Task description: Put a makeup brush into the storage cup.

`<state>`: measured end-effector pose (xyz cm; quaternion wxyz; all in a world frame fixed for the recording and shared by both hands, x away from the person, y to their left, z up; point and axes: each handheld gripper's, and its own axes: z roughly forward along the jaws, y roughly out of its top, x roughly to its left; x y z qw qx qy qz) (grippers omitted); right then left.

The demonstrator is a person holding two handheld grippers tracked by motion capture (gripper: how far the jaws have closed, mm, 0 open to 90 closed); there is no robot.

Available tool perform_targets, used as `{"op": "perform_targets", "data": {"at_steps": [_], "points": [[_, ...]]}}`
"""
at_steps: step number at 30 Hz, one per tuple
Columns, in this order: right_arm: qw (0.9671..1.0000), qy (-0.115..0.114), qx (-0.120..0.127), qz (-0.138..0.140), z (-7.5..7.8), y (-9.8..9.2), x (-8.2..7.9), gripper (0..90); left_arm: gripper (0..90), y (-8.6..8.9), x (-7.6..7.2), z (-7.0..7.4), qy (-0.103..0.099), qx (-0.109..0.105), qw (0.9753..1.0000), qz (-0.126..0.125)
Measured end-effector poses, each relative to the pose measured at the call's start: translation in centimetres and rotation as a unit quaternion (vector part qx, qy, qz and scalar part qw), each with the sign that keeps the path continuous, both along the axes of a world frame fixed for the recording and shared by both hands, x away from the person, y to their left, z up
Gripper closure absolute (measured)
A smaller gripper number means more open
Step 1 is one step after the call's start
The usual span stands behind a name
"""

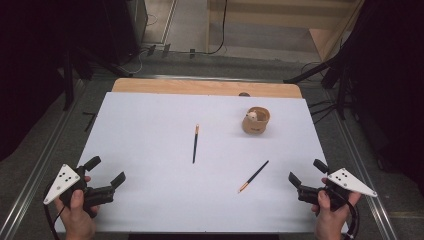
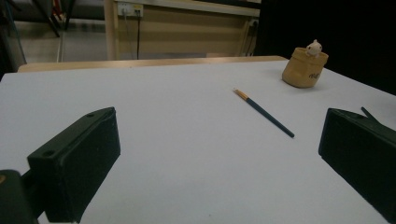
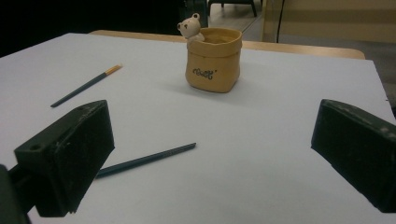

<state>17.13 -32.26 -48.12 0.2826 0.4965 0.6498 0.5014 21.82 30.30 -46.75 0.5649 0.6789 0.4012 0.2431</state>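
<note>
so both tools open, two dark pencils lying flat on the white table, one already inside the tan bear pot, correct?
Not quite. Neither dark pencil is inside the tan bear-decorated pot: one lies at mid-table, the other nearer the right tool, both flat on the white table. The high view shows this. Left tool and right tool are open, as you said.

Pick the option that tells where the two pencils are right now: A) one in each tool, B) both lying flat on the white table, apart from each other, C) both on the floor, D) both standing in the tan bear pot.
B: one pencil lies mid-table and the other pencil nearer the right tool, both outside the bear pot; both tools are open with nothing between the jaws.
</note>
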Motion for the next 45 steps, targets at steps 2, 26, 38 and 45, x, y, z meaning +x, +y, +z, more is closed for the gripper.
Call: {"op": "perform_targets", "data": {"at_steps": [2,26,38,45], "points": [[1.0,0.001,-0.001,-0.001,0.0,0.1,0.0,0.0,0.0,0.0,0.0,0.0,0.001,0.0,1.0,-0.001],[0.9992,0.023,-0.024,0.023,2.8,1.9,1.9,0.4,0.0,0.0,0.0,0.3,0.002,0.007,1.0,0.002],[0.9975,0.039,-0.033,0.049,3.6,3.8,3.9,1.0,0.0,-0.4,0.2,0.3,0.005,0.003,1.0,-0.001],[0.9957,0.046,-0.043,0.068,4.2,4.8,5.2,1.1,0.0,-0.5,0.1,0.3,0.007,0.007,0.9999,-0.005]]}}
